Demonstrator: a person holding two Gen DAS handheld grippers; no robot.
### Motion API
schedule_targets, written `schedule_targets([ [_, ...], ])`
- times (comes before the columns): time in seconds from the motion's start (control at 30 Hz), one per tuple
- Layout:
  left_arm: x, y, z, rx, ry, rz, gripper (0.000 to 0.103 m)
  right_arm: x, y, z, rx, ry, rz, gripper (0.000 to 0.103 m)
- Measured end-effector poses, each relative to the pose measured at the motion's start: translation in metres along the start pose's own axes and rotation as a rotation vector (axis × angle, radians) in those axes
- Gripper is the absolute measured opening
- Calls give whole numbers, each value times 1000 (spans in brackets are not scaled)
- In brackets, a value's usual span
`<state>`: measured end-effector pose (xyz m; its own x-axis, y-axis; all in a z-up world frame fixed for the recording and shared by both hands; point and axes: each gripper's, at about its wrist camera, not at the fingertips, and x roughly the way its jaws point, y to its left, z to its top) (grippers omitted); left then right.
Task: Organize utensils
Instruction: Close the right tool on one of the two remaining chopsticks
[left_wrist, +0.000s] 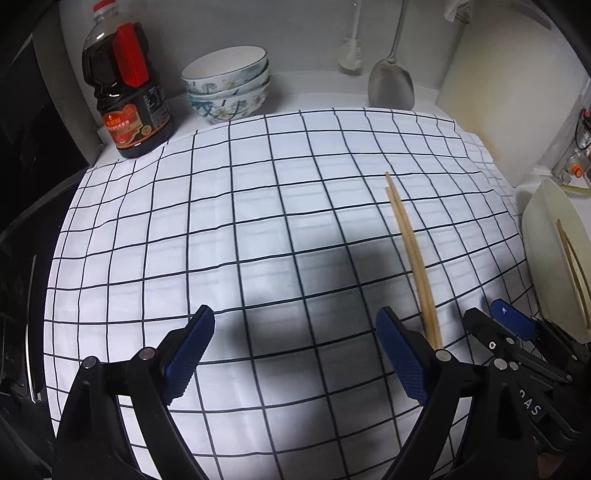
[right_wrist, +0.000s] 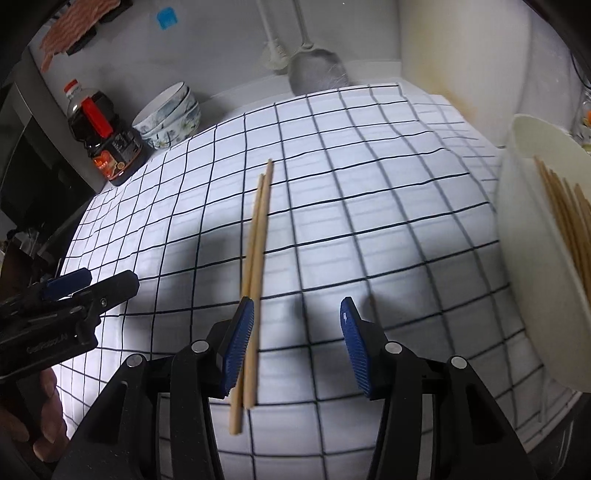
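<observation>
A pair of wooden chopsticks (right_wrist: 255, 251) lies on the checked cloth (right_wrist: 332, 184), its near end between my right gripper's pads, beside the left pad (right_wrist: 238, 343). My right gripper (right_wrist: 295, 339) is open around it. In the left wrist view the chopsticks (left_wrist: 410, 247) run to the right of my left gripper (left_wrist: 295, 354), which is open and empty over the cloth (left_wrist: 221, 221). The right gripper (left_wrist: 509, 328) shows there at the lower right. A cream holder (right_wrist: 535, 258) at the right holds several chopsticks (right_wrist: 565, 221).
A dark sauce bottle (left_wrist: 125, 85) and stacked bowls (left_wrist: 229, 83) stand at the back left. A metal spatula (left_wrist: 391, 81) and a white brush (left_wrist: 351, 55) hang on the back wall. A cutting board (left_wrist: 491, 92) leans at the back right.
</observation>
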<state>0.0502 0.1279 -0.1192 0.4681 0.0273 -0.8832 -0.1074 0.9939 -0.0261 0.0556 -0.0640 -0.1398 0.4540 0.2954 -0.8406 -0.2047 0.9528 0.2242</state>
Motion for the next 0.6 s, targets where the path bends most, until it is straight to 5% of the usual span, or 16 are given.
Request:
schedule_targets([
  [0.6, 12, 21, -2, -17, 18, -18, 87, 31, 21, 0, -88, 10, -110, 47],
])
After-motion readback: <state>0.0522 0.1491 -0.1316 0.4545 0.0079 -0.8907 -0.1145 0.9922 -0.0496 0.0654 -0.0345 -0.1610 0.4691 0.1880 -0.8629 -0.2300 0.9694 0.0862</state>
